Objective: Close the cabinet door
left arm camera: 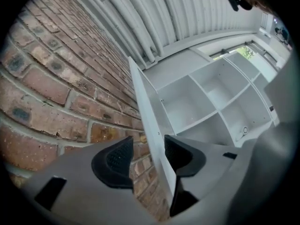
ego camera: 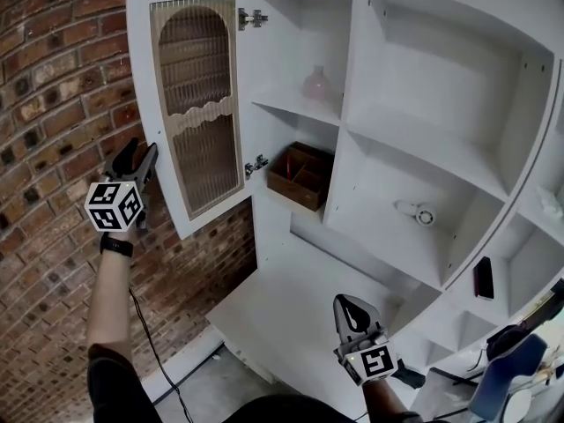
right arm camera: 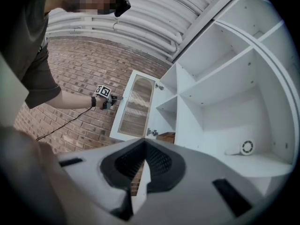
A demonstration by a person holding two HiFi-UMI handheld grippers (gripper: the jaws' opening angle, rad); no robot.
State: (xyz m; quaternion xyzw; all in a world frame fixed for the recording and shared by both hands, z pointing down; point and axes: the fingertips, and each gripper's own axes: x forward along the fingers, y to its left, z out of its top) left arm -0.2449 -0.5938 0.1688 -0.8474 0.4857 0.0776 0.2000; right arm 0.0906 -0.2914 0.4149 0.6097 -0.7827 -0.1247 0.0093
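The cabinet door [ego camera: 196,104] stood wide open, its free edge straddled but not yet clamped by the parted left gripper [left arm camera: 148,154], the right gripper [right arm camera: 143,162] seen shut and empty; a grip and a swing toward the cabinet [ego camera: 349,77] were judged needed.

A white cabinet door [ego camera: 190,104] with ribbed beige panel [ego camera: 201,148] is standing out against mottled red-brown brick wall [ego camera: 53,77] and brown box [ego camera: 301,176].

Your white cabinet [ego camera: 414,161] carries a pink vase [ego camera: 316,84], a brown box [ego camera: 300,176] one shelf lower, and a white round gadget [ego camera: 417,212].
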